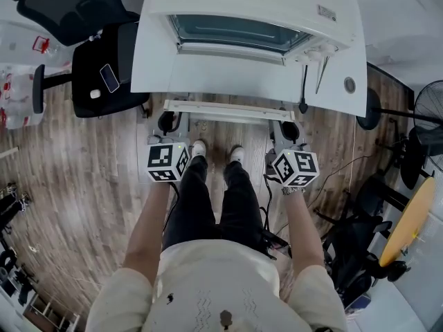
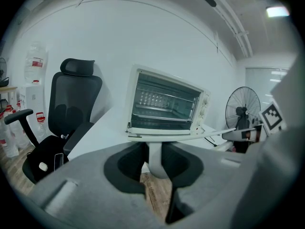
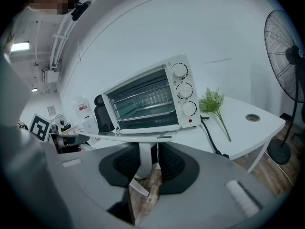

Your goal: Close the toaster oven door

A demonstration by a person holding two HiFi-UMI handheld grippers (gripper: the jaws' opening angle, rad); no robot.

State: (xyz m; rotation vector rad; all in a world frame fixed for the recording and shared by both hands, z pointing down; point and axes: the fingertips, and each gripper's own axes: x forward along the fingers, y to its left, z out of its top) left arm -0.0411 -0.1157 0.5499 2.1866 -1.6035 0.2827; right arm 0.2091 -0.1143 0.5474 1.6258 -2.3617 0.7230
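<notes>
White table (image 3: 238,123) bearing the toaster oven (image 3: 147,99), whose door (image 3: 128,138) hangs open and level. Left gripper (image 2: 153,157) and right gripper (image 3: 142,163) are each narrowly clamped on a post of the door handle (image 1: 221,111). Step in hand, apparently: grasp made, swing not begun. Next — both lift together, arcing the door upward until shut.

No legible word, brand or number in any view.
- Toaster oven (image 1: 208,5): small grey label (image 1: 327,12) on top, print too small to read. Dial markings (image 3: 184,90) blurred.
- Water jug (image 2: 34,63): red label, unreadable.
- Left gripper (image 1: 168,123) cube, right gripper (image 1: 286,128) cube: square black-and-white markers, pattern only, no characters.
</notes>
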